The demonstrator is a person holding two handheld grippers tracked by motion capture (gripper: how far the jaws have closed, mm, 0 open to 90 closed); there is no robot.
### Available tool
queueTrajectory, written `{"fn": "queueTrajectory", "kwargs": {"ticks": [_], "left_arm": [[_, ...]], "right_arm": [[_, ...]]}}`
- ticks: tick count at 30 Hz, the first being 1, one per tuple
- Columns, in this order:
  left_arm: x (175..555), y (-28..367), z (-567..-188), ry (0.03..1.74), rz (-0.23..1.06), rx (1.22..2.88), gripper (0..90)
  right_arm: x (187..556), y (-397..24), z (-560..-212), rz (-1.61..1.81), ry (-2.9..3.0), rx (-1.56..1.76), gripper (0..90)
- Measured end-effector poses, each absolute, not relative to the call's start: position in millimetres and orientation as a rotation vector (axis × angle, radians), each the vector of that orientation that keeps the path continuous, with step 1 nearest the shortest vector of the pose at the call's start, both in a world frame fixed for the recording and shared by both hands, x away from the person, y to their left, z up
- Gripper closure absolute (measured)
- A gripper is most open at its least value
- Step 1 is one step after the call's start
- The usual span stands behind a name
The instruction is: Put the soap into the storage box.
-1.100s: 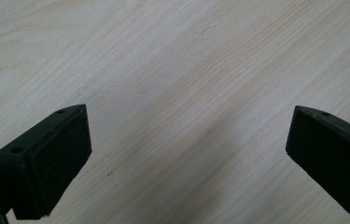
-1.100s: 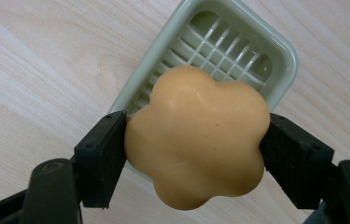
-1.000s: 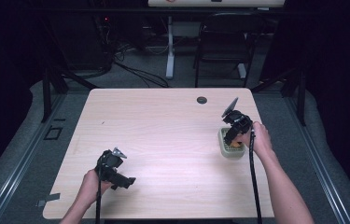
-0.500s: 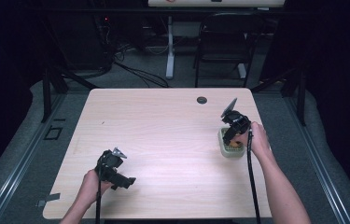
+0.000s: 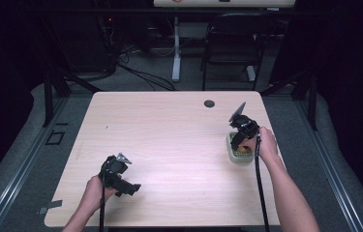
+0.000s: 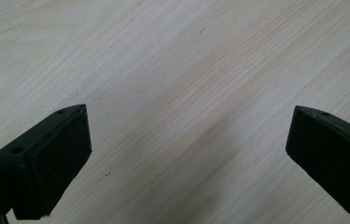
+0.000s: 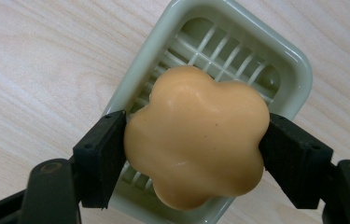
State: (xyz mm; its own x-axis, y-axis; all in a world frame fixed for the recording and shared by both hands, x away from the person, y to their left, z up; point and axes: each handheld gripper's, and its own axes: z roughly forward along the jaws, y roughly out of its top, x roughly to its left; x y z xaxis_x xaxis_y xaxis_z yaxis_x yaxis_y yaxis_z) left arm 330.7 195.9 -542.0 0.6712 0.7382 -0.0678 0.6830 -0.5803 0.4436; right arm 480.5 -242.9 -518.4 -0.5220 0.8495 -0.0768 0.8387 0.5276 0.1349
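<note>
Soap: orange, flower-shaped bar, clamped between the pads of the right hand-held gripper, directly over the soap dish. Cannot tell whether its underside touches the grid or hangs just clear.
Soap dish: pale green, rounded rectangle with a slatted grid floor, flat on the surface. In the high view it sits at about 3 o'clock from the surface's middle, near the right edge.
Right hand-held gripper: jaws closed on the soap, one pad on each side of the bar, pads pressing its lobes. In the high view it points down at the dish, with the person's right hand at its 3 o'clock.
Left hand-held gripper: jaws wide apart, nothing between them, bare wood grain below. In the high view it is at about 7 o'clock on the surface, near the front edge, well apart from the dish.
Grommet: small dark round, at about 12 o'clock of the dish, near the far edge.
</note>
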Motion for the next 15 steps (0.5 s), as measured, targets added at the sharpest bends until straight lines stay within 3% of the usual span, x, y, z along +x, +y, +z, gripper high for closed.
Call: {"fn": "queueTrajectory", "kwargs": {"ticks": [15], "left_arm": [[330.4,195.3,-541.8,1.103,0.170,2.453,0.1]], "right_arm": [[479.7,-243.8,-520.0,0.163,2.606,1.486,24.9]]}}
